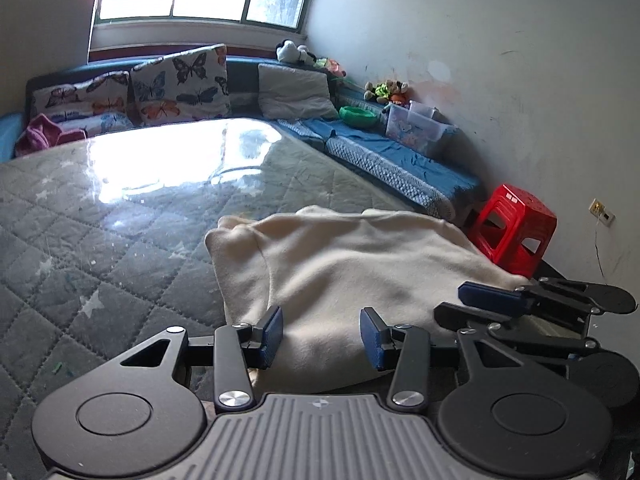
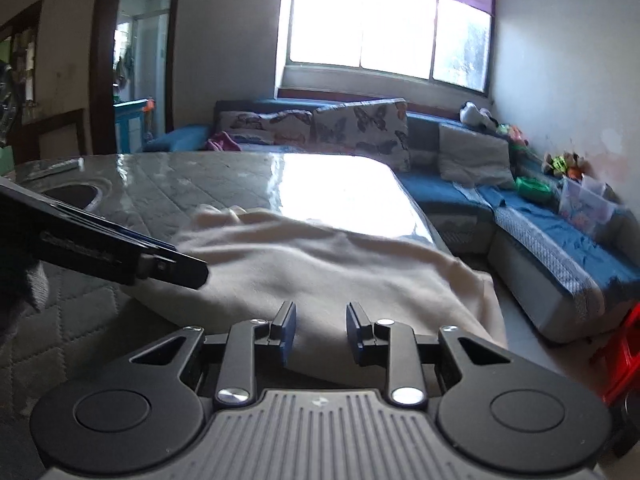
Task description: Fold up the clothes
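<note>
The left tongs [image 1: 321,336] stood wide, with nothing between the blue pads. The cream garment [image 1: 344,276] lay directly in front of them on the quilted table [image 1: 100,248], and its near edge was just under the two pads. From these tongs the cloth stretched forward and to the right, so its long axis ran away from them toward the red stool [image 1: 514,232].

The right tongs [image 2: 321,332] were also apart, but less wide, and they held nothing. The garment lay ahead of them too, its near hem just below the pads. Both tongs were close to this same near edge, side by side; I judged neither one clearly nearer, so the near hem looked ready for a two-handed pinch.
</note>
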Demonstrator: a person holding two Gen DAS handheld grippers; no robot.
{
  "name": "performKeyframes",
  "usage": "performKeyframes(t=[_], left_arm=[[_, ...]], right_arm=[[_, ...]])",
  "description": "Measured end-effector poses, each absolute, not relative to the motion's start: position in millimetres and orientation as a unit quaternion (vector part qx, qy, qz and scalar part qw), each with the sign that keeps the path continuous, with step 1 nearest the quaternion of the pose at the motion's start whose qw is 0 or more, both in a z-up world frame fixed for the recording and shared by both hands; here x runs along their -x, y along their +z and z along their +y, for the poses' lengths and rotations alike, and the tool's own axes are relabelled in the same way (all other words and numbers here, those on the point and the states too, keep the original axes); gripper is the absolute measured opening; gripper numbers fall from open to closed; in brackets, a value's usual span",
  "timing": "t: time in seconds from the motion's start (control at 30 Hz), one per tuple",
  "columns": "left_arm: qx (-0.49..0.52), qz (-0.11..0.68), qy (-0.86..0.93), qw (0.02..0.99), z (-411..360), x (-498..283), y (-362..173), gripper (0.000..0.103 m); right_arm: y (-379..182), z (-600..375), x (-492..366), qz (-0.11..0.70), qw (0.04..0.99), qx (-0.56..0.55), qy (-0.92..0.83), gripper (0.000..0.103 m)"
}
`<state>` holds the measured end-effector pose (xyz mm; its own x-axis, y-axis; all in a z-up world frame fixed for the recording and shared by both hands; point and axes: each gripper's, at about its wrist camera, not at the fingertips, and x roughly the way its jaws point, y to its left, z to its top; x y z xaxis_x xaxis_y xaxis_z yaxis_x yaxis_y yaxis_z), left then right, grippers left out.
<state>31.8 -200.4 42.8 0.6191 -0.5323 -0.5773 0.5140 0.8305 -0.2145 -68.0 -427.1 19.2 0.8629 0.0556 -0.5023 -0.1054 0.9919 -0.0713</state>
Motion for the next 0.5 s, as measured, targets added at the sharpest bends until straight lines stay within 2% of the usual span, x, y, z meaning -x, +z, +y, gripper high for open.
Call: performKeyframes(t=[0.27, 0.5], left_arm=[[-0.001, 0.325, -0.291, 0.900, -202, -31, 39, 0.046], [0.000, 0.327, -0.291, 0.899, -201, -33, 37, 0.046]], right_arm=[[17, -429, 75, 0.263, 0.963, 0.034, 0.047, 0.028], [22, -478, 79, 0.265, 0.964, -0.012, -0.032, 0.029]])
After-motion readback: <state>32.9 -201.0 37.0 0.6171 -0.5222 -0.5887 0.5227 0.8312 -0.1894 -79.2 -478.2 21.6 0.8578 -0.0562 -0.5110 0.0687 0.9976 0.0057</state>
